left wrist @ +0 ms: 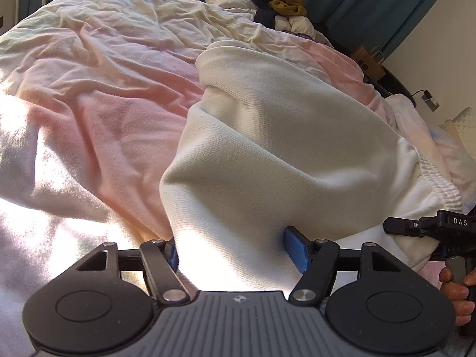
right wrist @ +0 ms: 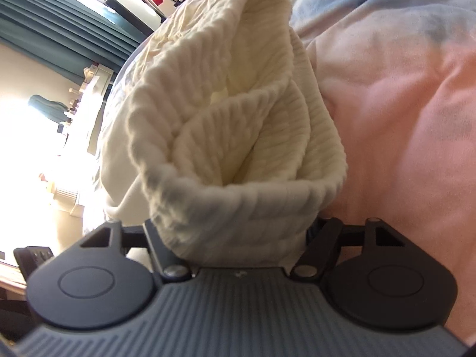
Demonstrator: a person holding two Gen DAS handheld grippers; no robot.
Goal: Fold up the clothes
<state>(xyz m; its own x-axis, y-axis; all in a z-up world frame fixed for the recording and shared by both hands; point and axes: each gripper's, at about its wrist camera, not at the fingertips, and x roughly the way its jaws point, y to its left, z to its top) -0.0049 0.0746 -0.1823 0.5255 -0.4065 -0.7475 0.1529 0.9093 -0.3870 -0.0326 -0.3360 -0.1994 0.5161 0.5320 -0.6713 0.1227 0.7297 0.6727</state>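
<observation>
A cream-white knit garment (left wrist: 267,136) lies bunched on the pastel pink bedcover (left wrist: 98,98). Its gathered elastic band (left wrist: 434,178) shows at the right. My left gripper (left wrist: 233,238) has a thick fold of the garment filling the gap between its blue pads (left wrist: 294,250), which press into the cloth. In the right wrist view the garment's ribbed hem (right wrist: 238,148) stands up out of my right gripper (right wrist: 238,232) and hides its pads. The right gripper's black body (left wrist: 416,226) and the hand holding it (left wrist: 455,285) sit just right of the left gripper.
A heap of clothes (left wrist: 285,3) lies at the bed's far corner under teal curtains (left wrist: 372,0). A brown paper bag (left wrist: 369,62) stands beside the bed. Rumpled bedcover (right wrist: 401,104) spreads to the right of the right gripper. A bright window (right wrist: 68,136) glares at the left.
</observation>
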